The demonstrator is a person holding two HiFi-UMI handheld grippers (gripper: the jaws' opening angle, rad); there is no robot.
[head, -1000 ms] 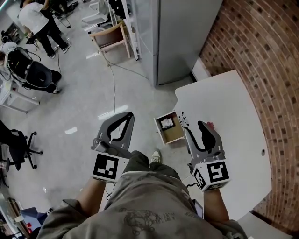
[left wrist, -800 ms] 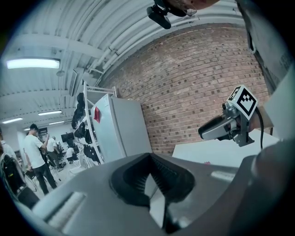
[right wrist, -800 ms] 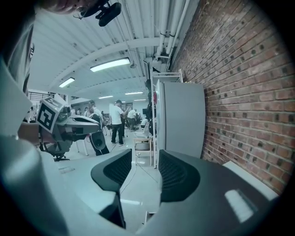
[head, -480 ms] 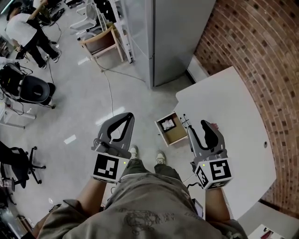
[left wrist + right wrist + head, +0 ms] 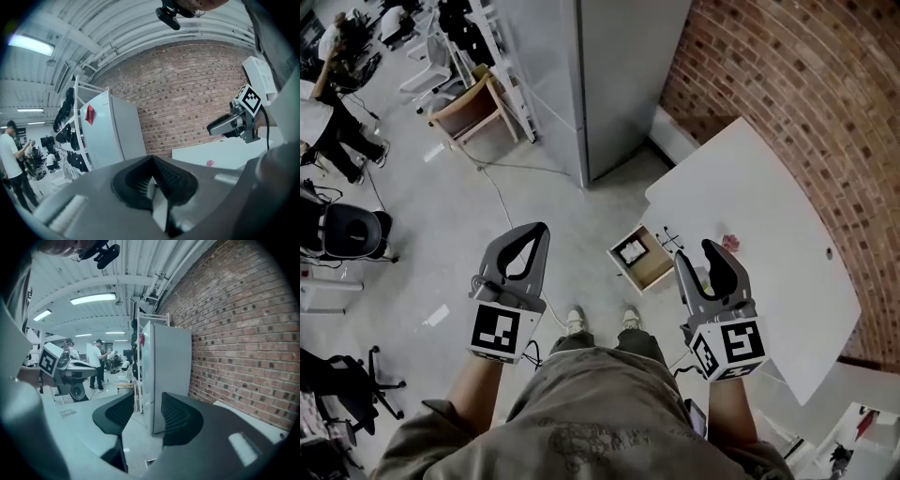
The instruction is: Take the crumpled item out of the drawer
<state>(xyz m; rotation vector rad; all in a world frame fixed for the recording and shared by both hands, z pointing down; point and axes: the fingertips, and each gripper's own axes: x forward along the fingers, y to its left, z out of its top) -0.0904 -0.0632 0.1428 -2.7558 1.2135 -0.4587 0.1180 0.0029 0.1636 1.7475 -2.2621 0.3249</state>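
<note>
Still hovering short of crumpled white item point(image 5: 632, 250) in open wooden drawer point(image 5: 653, 272), left gripper point(image 5: 536, 229) closed empty, right gripper point(image 5: 694, 251) parted.

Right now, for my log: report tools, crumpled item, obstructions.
Left tool shut, empty; right tool open, empty. Crumpled item in open drawer. Nothing covering it.
</note>
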